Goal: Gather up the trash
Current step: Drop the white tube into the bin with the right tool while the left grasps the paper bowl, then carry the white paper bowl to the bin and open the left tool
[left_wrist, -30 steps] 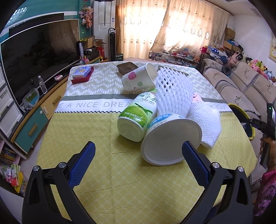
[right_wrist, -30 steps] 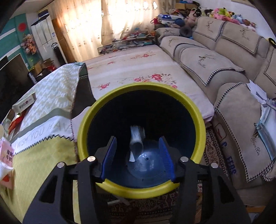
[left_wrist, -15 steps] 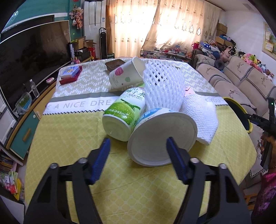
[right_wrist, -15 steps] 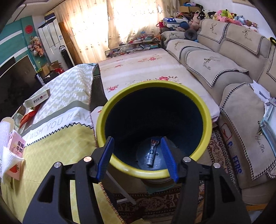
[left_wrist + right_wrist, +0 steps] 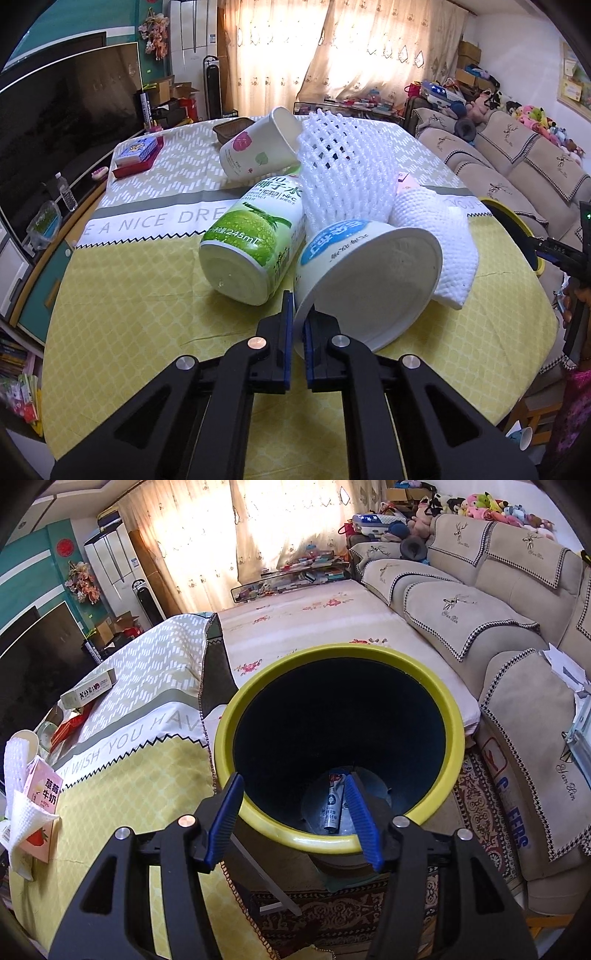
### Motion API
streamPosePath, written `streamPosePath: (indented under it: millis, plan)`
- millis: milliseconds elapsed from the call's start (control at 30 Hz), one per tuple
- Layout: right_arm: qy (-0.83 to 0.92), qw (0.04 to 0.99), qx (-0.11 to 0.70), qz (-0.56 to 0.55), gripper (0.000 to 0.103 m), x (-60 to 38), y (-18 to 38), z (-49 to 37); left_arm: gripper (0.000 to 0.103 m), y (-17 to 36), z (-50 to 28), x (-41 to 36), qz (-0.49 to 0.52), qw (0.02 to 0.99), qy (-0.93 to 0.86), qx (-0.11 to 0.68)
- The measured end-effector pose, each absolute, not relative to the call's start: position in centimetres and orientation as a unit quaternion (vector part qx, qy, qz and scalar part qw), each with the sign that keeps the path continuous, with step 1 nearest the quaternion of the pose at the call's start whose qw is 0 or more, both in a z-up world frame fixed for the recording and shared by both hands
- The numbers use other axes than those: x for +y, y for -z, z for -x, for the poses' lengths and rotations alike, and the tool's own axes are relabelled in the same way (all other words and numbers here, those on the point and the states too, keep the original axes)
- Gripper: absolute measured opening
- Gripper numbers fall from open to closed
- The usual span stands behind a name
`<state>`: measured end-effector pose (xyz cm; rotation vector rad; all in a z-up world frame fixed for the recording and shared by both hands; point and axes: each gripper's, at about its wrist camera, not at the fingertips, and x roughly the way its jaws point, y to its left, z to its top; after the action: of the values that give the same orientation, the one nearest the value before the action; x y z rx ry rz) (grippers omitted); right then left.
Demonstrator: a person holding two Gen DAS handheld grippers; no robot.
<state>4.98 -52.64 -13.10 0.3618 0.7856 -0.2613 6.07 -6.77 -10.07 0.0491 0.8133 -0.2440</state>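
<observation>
A white yogurt cup (image 5: 369, 280) lies on its side on the yellow tablecloth, mouth toward me. My left gripper (image 5: 298, 310) is shut on its near rim, one pad outside and one inside. Against it lie a green drink bottle (image 5: 255, 236), a flowered paper cup (image 5: 255, 147) and two white foam nets (image 5: 340, 177). My right gripper (image 5: 293, 781) hangs open and empty over the near rim of the yellow-rimmed bin (image 5: 369, 653). A small tube (image 5: 332, 805) lies at the bin's bottom.
A pink milk carton (image 5: 40, 797) lies wrapped in foam net on the table, with a flat box (image 5: 88, 688) farther back. The bin stands off the table's edge beside a sofa (image 5: 480, 602) and a rug. A television (image 5: 62, 122) stands left of the table.
My left jaws went from wide open to shut on the yogurt cup's rim as the gripper came closer. In the bin, the dropped piece settled at the bottom; the right gripper drifted left.
</observation>
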Motion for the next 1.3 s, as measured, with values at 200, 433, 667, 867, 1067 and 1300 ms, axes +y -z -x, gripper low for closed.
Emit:
streamPosePath:
  millis: [200,433,667,867,1067,1300]
  plan:
    - [0.124,0.901,0.376,-0.178,0.055,-52.7,13.0,-4.6,0.006,8.7,-5.0,-6.4,-0.026,0.917,0.119,0.381]
    - [0.134,0.903,0.364,-0.186,0.055,-53.7,12.5,-3.7,0.006,4.4,-3.4,-7.0,-0.027,0.93,0.14,0.34]
    - [0.152,0.91,0.341,-0.181,0.055,-54.8,11.1,-1.9,0.006,1.7,-5.0,-13.8,-0.044,0.918,0.228,0.322]
    - [0.194,0.912,0.313,-0.179,0.055,-57.1,9.7,0.4,0.006,2.4,-6.9,-24.8,-0.084,0.885,0.314,0.334]
    - [0.212,0.907,0.31,-0.192,0.055,-59.5,10.2,1.6,0.006,3.7,-8.4,-35.8,-0.112,0.85,0.374,0.354]
    - [0.23,0.9,0.308,-0.208,0.057,-61.9,10.9,2.7,0.007,6.8,-11.5,-45.8,-0.131,0.825,0.389,0.389]
